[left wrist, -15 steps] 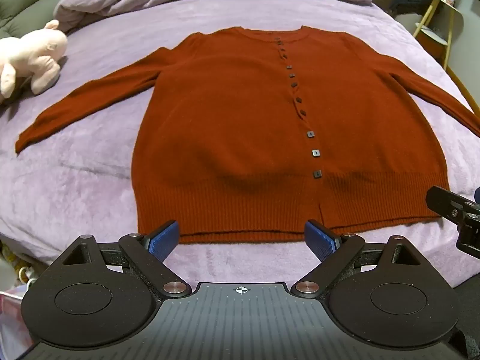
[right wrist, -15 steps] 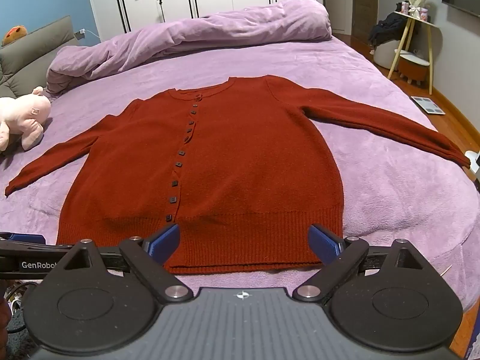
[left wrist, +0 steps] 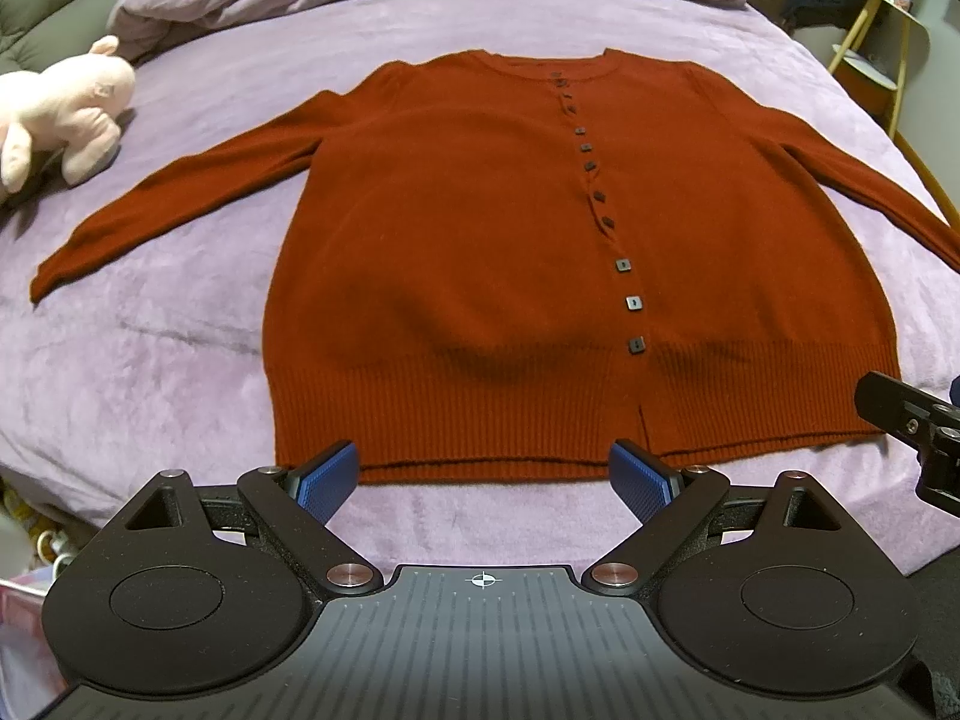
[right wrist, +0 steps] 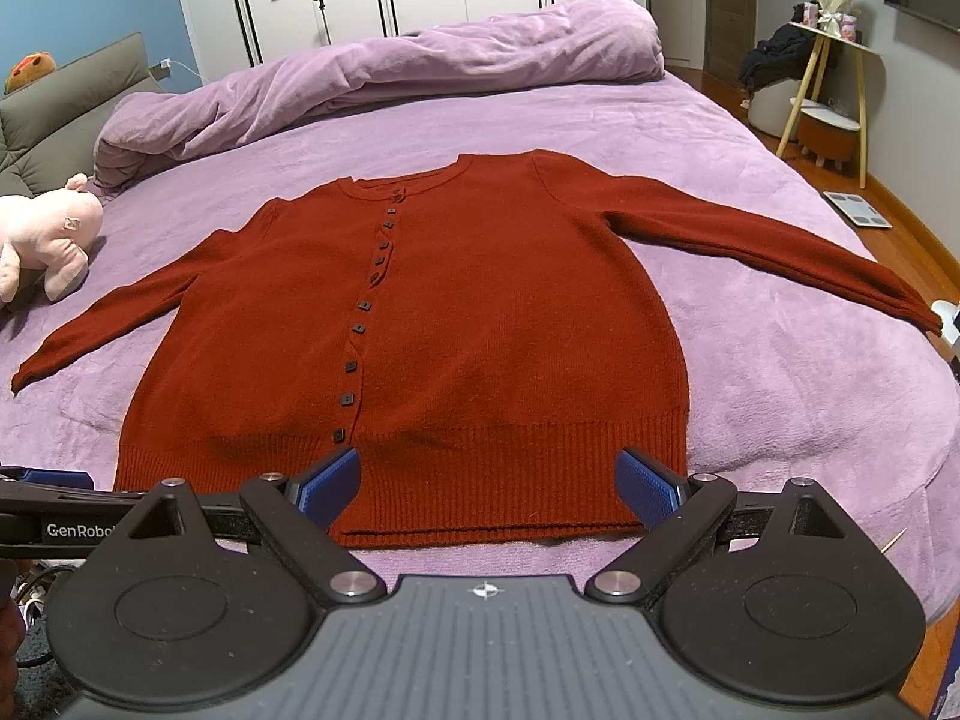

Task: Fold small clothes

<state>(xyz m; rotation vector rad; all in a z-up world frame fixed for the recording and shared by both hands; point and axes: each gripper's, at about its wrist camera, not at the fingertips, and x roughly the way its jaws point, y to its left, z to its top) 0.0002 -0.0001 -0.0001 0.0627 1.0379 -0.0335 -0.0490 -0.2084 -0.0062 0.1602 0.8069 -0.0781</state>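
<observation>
A rust-red buttoned cardigan [left wrist: 468,252] [right wrist: 480,336] lies flat and face up on the purple bed, both sleeves spread out to the sides, ribbed hem nearest me. My left gripper [left wrist: 483,480] hovers open just in front of the hem, left of the button row, with nothing between its blue pads. My right gripper [right wrist: 489,489] hangs open over the hem's right half, also empty. Part of the right gripper shows at the right edge of the left wrist view, and the left one at the left edge of the right wrist view.
A pink plush toy [left wrist: 66,114] [right wrist: 45,234] lies on the bed at the left. A rumpled purple duvet [right wrist: 384,78] is piled at the far end. A side table [right wrist: 834,84] and a floor scale [right wrist: 858,210] stand to the right of the bed.
</observation>
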